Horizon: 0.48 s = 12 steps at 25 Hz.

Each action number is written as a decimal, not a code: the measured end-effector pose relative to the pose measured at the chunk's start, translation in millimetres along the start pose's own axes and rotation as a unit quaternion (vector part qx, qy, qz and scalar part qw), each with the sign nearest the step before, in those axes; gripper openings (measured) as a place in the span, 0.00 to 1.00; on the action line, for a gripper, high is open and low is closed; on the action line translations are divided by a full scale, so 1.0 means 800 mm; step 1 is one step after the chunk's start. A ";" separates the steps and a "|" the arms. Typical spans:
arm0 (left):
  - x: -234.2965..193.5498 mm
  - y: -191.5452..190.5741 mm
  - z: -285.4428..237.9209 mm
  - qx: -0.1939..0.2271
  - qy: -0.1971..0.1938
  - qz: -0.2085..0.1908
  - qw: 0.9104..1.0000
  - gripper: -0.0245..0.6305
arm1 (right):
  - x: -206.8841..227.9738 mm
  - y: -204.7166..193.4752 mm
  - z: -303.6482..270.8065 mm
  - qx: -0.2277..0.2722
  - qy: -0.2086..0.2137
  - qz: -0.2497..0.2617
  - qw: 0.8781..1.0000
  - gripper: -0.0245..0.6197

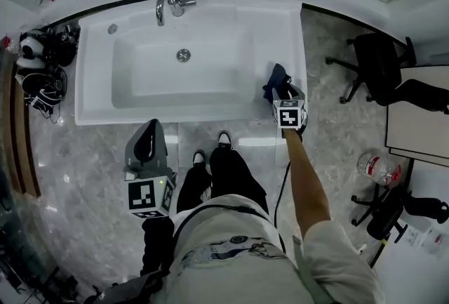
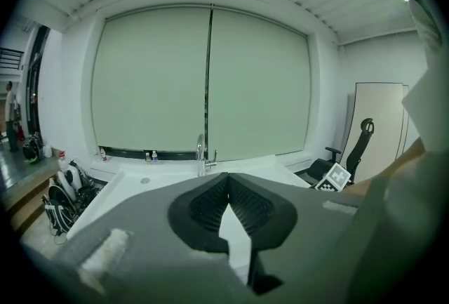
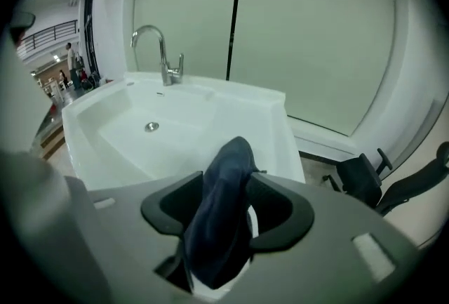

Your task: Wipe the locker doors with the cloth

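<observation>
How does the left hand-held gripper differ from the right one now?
The right hand-held gripper grips a dark blue cloth; the left hand-held gripper is shut, empty. The right one is at the sink's front right corner; the left one is over the floor. Both carry a marker cube.

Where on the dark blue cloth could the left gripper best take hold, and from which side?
Probably the bunched free end of the cloth that sticks up past the right gripper's tips, approached from the sink side. The right jaws already clamp its middle, leaving only that upright end exposed. The left gripper is shut, so open it first.
</observation>
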<state>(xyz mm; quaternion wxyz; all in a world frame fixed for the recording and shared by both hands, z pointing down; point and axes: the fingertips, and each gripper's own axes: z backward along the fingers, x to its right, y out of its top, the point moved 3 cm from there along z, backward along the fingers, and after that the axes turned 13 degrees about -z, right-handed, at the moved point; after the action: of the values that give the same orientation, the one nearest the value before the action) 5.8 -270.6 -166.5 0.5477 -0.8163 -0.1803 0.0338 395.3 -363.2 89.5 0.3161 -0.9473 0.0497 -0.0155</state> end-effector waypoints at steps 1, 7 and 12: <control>0.003 -0.002 -0.003 -0.003 0.000 0.000 1.000 0.04 | 0.002 -0.005 -0.013 -0.016 0.001 0.004 1.000 0.37; 0.021 -0.010 -0.010 -0.022 0.004 0.000 1.000 0.04 | 0.002 -0.033 -0.046 -0.061 0.018 -0.010 0.998 0.22; 0.036 -0.020 -0.004 -0.029 0.002 -0.001 1.000 0.04 | 0.001 -0.019 -0.026 -0.019 0.034 -0.025 0.999 0.17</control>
<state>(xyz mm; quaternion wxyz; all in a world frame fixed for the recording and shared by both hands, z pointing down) 29.1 -258.5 -147.1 0.5242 -0.8317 -0.1810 0.0260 396.2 -363.8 115.1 0.2953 -0.9531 0.0373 -0.0549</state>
